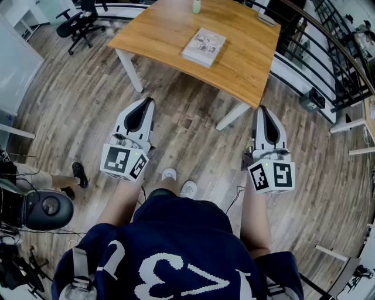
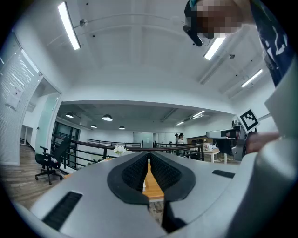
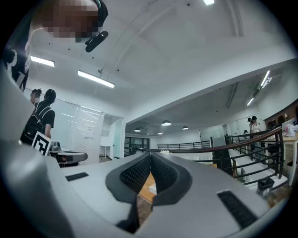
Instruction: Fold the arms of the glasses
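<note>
No glasses show in any view. In the head view my left gripper [image 1: 146, 101] and right gripper [image 1: 261, 109] hang side by side over the wooden floor, short of the wooden table [image 1: 170, 30], both pointing toward it. Each is shut with nothing between its pads. The left gripper view has the left gripper [image 2: 149, 156] with its pads meeting at the tip and a strip of tabletop showing behind them. The right gripper view shows the right gripper [image 3: 150, 156] the same way.
A book [image 1: 204, 47] lies on the table, with a small pale bottle [image 1: 197, 6] at its far edge. A black office chair [image 1: 79, 22] stands at the far left, a dark railing [image 1: 331, 50] runs along the right. Another person's shoe [image 1: 78, 174] is at the left.
</note>
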Demonstrator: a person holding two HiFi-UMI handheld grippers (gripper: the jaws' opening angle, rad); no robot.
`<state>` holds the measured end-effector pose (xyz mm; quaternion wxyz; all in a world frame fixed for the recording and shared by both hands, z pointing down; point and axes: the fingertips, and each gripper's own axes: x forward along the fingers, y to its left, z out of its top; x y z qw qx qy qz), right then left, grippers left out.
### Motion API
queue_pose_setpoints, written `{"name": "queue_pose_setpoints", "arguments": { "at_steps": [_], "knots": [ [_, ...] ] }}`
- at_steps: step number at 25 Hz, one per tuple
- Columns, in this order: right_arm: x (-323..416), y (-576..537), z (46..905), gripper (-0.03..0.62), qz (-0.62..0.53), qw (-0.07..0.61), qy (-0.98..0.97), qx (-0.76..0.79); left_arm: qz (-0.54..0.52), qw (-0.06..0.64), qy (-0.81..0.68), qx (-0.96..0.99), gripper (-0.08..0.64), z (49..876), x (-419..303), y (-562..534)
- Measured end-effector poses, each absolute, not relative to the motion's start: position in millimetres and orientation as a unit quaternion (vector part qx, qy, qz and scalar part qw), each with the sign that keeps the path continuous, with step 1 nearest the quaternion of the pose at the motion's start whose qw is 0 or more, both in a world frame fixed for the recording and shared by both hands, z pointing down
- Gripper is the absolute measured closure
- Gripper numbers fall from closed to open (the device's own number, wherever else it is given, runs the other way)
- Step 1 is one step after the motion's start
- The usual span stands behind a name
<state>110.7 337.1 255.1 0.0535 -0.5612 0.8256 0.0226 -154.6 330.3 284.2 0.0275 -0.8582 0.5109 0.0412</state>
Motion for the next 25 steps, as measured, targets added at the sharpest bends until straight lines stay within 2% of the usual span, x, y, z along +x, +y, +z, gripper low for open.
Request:
{"name": "queue_pose_setpoints", "arguments": {
  "at_steps": [13, 25],
  "knots": [
    [135.6, 372.3, 248.3, 0.565, 0.03, 0.078, 0.828, -0.554, 0.041, 0.04, 0.511, -0.858, 0.531, 278.5, -123.8, 361.2],
    [144.6, 348.8, 254.1, 0.565, 0.016, 0.096, 0.833, -0.544, 0.03, 0.034, 0.523, -0.851, 0.531, 285.5, -117.2, 341.8]
  ]
}}
